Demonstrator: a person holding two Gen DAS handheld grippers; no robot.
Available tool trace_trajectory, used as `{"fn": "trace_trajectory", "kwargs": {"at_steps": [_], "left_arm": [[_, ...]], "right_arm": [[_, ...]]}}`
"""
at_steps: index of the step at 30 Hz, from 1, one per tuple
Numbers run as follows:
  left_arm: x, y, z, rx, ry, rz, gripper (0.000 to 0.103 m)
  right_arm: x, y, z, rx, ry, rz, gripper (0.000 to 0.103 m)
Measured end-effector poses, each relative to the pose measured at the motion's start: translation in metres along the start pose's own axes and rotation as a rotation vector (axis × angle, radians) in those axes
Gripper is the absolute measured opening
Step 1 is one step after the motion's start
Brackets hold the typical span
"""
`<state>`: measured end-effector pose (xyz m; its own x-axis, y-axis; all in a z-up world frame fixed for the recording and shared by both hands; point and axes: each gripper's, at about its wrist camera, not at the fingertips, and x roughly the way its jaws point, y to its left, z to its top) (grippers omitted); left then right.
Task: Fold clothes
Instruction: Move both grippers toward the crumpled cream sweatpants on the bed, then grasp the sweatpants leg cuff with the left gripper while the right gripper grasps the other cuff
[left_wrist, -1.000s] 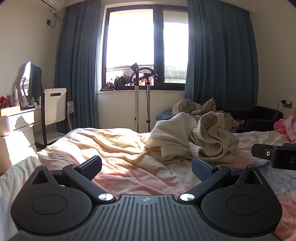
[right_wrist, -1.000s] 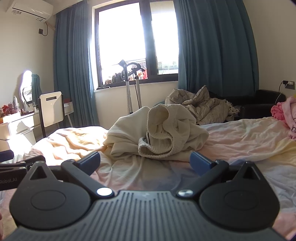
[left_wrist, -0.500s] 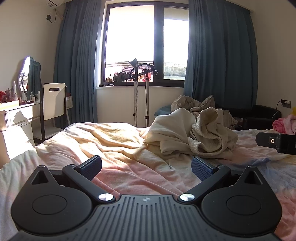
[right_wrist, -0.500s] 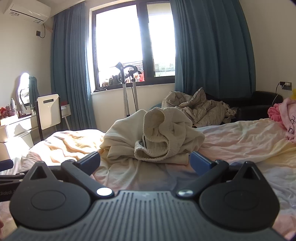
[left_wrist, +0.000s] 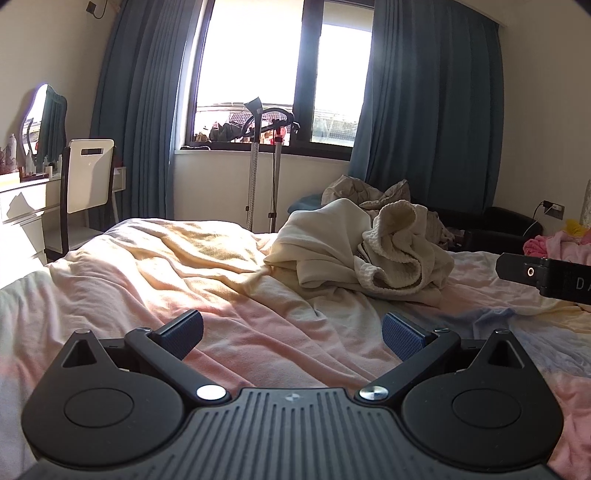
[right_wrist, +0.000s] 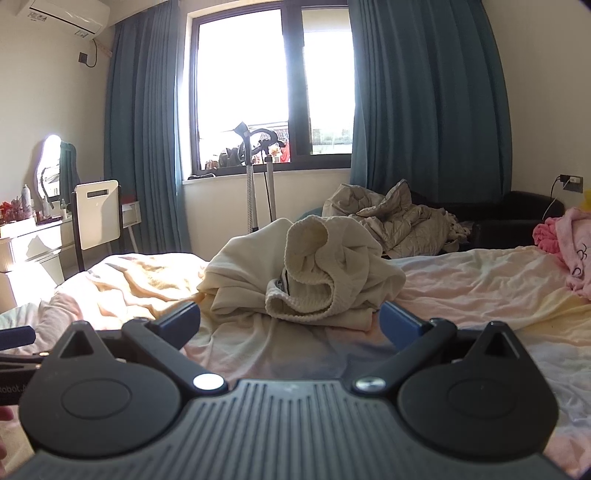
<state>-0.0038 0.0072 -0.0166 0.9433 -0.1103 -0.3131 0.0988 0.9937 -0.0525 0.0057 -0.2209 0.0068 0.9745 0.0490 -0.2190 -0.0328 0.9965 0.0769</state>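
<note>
Heap of cream knit clothing (right_wrist: 303, 273), crumpled w/ a ribbed cuff rolled on top, lies dead ahead of my right claw (right_wrist: 290, 321), just past its blue pads; long axis runs left-right across that view. From my left claw (left_wrist: 291, 332) it's ahead and off to the right, farther away, so right is nearer. Both claws spread wide, gripping nothing. Surface: rumpled pink-and-yellow bedsheet (left_wrist: 229, 295), soft, uneven. Room: blue curtains (right_wrist: 424, 110), bright window (right_wrist: 269, 85), white chair (left_wrist: 90, 177) at left.

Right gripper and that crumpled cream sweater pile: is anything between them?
Nothing but rumpled pink bedsheet lies between the open right gripper and the crumpled cream sweater pile, as the right wrist view shows.
</note>
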Motion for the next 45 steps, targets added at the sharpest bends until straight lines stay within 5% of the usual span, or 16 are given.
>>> {"fn": "trace_trajectory", "kwargs": {"at_steps": [4,10,16,20,26,32,34,36,41,45], "left_arm": [[0.006,-0.008,0.001,0.032,-0.002,0.0,0.103],[0.05,-0.053,0.01,0.231,0.073,-0.039,0.103],[0.135,-0.103,0.015,0.319,0.089,-0.057,0.099],[0.195,-0.125,0.01,0.339,0.094,0.032,0.087],[0.255,-0.132,0.011,0.239,0.09,0.067,0.078],[0.299,-0.124,0.008,0.083,0.176,0.085,0.055],[0.307,-0.126,0.01,0.065,0.193,0.098,0.049],[0.305,-0.13,0.016,0.053,0.16,0.085,0.011],[0.259,-0.131,0.044,0.014,-0.017,0.046,0.01],[0.218,-0.113,0.054,0.023,-0.021,0.017,0.01]], "right_arm": [[0.0,-0.012,0.005,0.043,-0.001,-0.02,0.103],[0.012,-0.045,0.015,0.15,0.058,-0.092,0.103],[0.026,-0.074,0.012,0.252,0.116,-0.14,0.103],[0.036,-0.091,-0.002,0.276,0.156,-0.176,0.103],[0.053,-0.099,-0.014,0.302,0.154,-0.171,0.103],[0.067,-0.106,-0.018,0.333,0.147,-0.153,0.103],[0.07,-0.107,-0.019,0.332,0.136,-0.142,0.103],[0.07,-0.105,-0.018,0.322,0.11,-0.128,0.103],[0.061,-0.096,-0.013,0.249,0.039,-0.149,0.103],[0.045,-0.093,-0.006,0.247,-0.029,-0.129,0.103]]}}
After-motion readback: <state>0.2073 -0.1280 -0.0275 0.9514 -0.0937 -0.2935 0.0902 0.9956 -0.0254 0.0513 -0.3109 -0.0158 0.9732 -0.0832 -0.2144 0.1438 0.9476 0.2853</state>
